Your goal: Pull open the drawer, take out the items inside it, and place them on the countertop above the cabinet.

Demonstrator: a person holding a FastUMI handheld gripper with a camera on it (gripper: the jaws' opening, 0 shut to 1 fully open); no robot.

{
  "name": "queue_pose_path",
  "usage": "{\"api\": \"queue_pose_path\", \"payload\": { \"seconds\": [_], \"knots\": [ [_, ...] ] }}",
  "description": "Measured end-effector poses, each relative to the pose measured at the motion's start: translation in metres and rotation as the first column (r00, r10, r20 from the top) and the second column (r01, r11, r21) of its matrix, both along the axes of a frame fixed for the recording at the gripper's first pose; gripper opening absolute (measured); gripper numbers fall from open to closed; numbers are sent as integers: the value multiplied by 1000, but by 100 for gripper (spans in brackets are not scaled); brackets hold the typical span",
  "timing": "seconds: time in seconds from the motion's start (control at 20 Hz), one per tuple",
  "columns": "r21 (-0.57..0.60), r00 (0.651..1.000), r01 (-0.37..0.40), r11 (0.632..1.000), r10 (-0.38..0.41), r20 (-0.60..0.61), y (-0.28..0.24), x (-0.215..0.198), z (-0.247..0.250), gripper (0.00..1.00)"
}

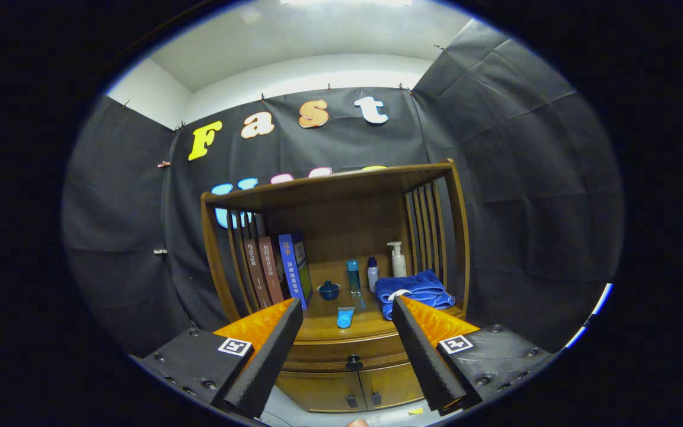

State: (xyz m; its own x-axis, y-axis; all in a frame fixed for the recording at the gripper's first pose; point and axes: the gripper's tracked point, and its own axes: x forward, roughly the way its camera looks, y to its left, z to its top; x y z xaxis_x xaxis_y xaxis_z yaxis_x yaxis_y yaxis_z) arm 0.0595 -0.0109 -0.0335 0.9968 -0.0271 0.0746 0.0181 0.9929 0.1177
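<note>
While the gripper (347, 356) hangs with fingers spread wide and empty, the closed drawer (348, 354), curved brown wood with a dark round knob (354, 362), sits between them beneath the countertop (324, 328).

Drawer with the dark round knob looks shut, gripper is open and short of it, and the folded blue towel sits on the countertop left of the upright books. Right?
Not quite. In the gripper view the folded blue towel lies on the wooden countertop to the right of the upright books, not left. The rest holds: the drawer with the dark round knob is shut, and the gripper is open, short of it.
</note>
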Motion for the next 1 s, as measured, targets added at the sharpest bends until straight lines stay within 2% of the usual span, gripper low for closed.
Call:
{"api": "queue_pose_path", "payload": {
  "seconds": [0.45,0.6,1.0],
  "knots": [
    [-20,999,-10,1000,11,47,-10,-37,31,99],
    [4,999,-38,999,38,35,-7,-37,26,99],
    [-10,999,-35,999,35,35,-9,-37,24,99]
  ]
}}
